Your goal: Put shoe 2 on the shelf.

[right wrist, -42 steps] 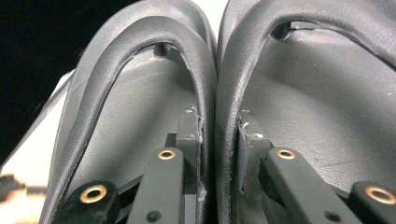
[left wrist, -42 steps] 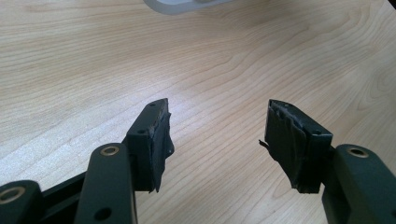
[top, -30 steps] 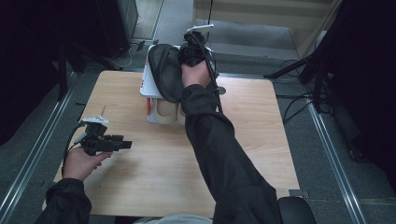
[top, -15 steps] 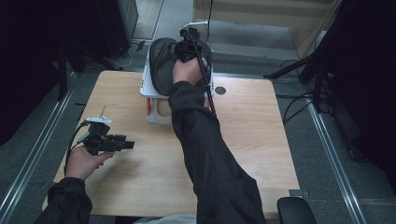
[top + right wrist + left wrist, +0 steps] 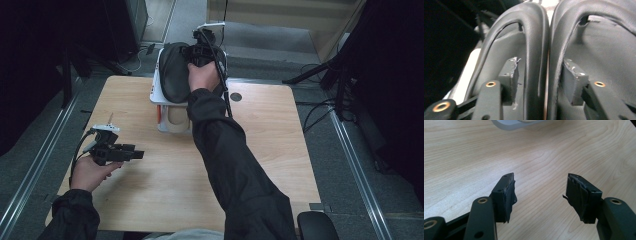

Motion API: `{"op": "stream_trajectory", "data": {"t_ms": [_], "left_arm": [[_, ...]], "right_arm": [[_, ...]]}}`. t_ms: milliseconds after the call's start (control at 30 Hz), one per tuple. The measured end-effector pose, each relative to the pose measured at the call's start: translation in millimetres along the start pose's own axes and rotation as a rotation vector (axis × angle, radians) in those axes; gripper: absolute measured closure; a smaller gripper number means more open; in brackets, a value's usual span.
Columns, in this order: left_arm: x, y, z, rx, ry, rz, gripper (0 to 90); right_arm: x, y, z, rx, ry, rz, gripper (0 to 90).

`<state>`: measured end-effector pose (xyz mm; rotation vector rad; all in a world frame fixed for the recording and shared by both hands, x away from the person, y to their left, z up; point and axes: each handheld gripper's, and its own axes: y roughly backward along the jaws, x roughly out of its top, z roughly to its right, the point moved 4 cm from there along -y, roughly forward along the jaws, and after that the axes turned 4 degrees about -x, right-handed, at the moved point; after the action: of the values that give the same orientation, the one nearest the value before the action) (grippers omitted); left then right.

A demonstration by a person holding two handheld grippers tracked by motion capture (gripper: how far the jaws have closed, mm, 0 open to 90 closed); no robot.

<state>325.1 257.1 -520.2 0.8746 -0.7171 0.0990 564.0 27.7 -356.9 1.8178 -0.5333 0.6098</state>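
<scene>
A pair of black shoes (image 5: 172,75) lies on top of a white rack (image 5: 155,97) at the table's far edge. My right gripper (image 5: 197,50) reaches over them from the right. In the right gripper view its jaws have just been opening and stand astride the two touching rims of the black shoes (image 5: 541,37). The right gripper (image 5: 541,75) is open, its pads just clear of the rims. My left gripper (image 5: 137,154) hovers low over the table's near left part. The left gripper (image 5: 540,192) is open with bare wood between its jaws.
The wooden table (image 5: 260,150) has a small dark round hole (image 5: 236,96) right of the rack. A beige round thing (image 5: 175,120) and an orange piece (image 5: 159,114) sit in the rack's lower part. The rack's pale edge (image 5: 511,123) lies ahead of the left gripper.
The right hand has shifted a little to the left along the shoes on the rack. The left hand and its gripper have stayed where they were.
</scene>
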Motion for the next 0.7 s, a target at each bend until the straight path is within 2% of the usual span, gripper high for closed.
{"op": "stream_trajectory", "data": {"t_ms": [200, 333, 433, 533, 567, 700], "left_arm": [[0.0, -1.3, -1.8, 0.007, 0.010, 0.001, 40.2], [0.3, -1.9, -1.8, 0.006, 0.007, -0.001, 40.2], [0.5, -2.9, -0.6, 0.006, 0.006, 0.000, 40.1], [0.3, -4.7, 2.2, 0.000, 0.005, -0.004, 39.9], [0.3, -5.3, 2.7, 0.001, 0.001, -0.005, 39.9], [1.1, -7.5, 6.9, -0.002, -0.005, -0.009, 39.6]], "right_arm": [[-2.0, 18.0, 8.1, 0.059, 0.065, -0.014, 52.2], [-7.5, 33.3, 12.8, 0.085, 0.148, 0.005, 54.8], [-12.5, 43.4, 19.1, 0.147, 0.183, -0.001, 58.6], [-18.3, 52.4, 24.6, 0.182, 0.223, 0.009, 61.5], [-22.6, 57.0, 27.3, 0.197, 0.252, 0.013, 63.1], [-34.2, 67.6, 30.8, 0.255, 0.293, 0.005, 64.3]]}}
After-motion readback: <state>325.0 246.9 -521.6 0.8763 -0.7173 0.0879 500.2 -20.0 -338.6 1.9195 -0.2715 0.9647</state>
